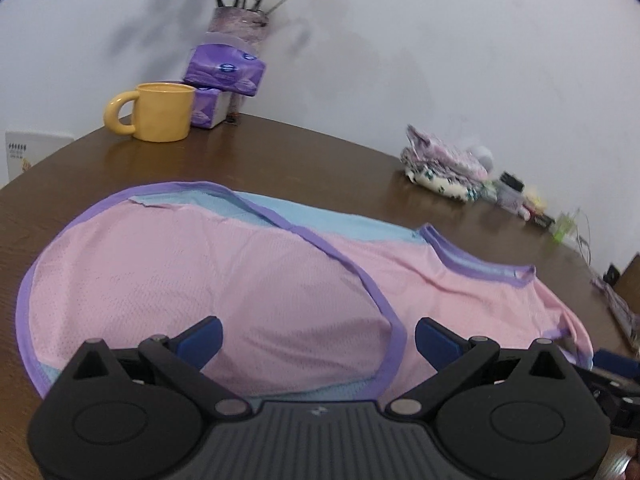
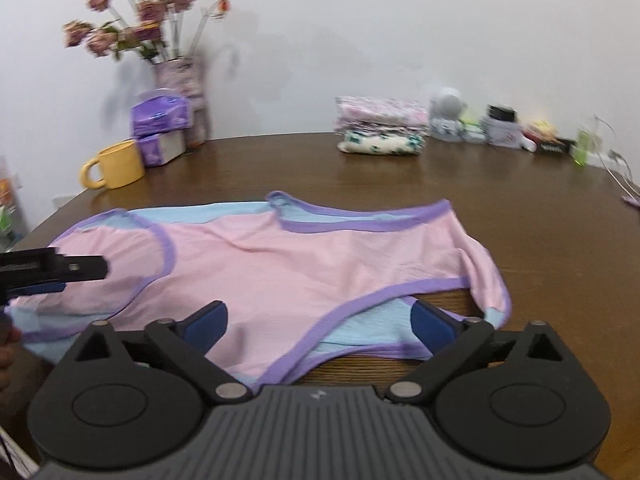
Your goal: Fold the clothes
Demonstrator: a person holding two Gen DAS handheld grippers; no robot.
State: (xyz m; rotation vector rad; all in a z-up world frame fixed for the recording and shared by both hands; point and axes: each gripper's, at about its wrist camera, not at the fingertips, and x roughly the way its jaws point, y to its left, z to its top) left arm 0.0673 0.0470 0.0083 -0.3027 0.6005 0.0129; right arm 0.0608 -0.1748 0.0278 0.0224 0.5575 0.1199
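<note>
- yellow mug (image 1: 156, 110): standing on the brown table (image 1: 304, 160), far ahead and to the left of the left gripper's fingers, handle pointing left.
- purple tissue packs (image 1: 224, 76): stacking just right of the mug, a vase of flowers (image 1: 240, 20) standing behind them against the wall.
- left gripper (image 1: 318, 340): hovering over the near part of the garment with its blue-padded fingers (image 1: 204, 340) spreading wide apart, nothing pinched between them; in the right wrist view it is showing as a dark bar at the left edge (image 2: 60, 272).
- pink sleeveless garment (image 1: 200, 280): lying flat on the table directly ahead of and under both pairs of fingers, light blue inner layer and purple trim showing; one purple-edged band is running between the left gripper's fingers.
- right gripper (image 2: 320, 326): its fingers (image 2: 434, 322) standing fully apart over the garment's near edge (image 2: 280, 280), gripping nothing; pink cloth and a blue patch are lying between them.
- stack of folded patterned clothes (image 2: 380, 128): sitting far ahead, slightly right of the right fingers, near the wall.
- small jars and clutter (image 2: 500, 128): lining up to the right of that stack, too blurred to identify.
</note>
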